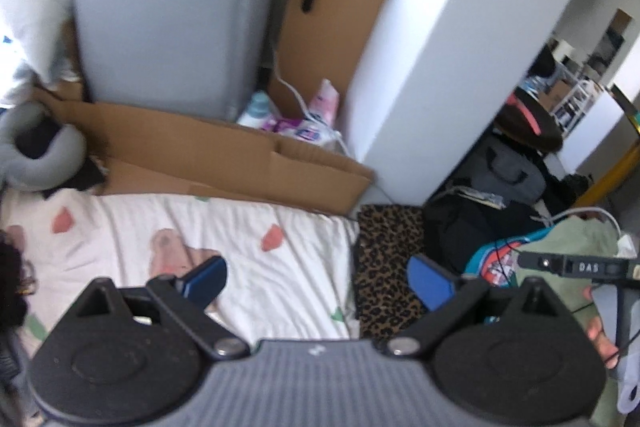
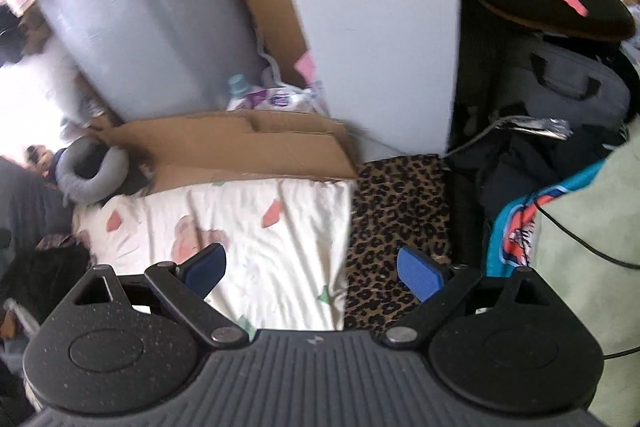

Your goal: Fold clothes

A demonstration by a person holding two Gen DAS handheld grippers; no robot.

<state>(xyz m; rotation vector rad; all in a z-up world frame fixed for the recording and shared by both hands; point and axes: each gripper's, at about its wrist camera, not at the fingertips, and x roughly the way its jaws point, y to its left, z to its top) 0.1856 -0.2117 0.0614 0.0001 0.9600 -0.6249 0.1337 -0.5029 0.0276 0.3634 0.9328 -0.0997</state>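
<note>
above rumpled white sheet (image 2: 260,247), hand-held grippers agape.

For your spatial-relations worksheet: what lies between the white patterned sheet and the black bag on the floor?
A leopard-print cloth fills the strip between the white patterned sheet and the black bag. The right wrist view shows it best; the left wrist view confirms it.

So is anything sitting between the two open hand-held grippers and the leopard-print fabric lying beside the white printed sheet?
Nothing visible. The left hand-held gripper and right hand-held gripper both hang open above the leopard-print fabric, with only air between. The white printed sheet lies alongside it, not over it.
</note>
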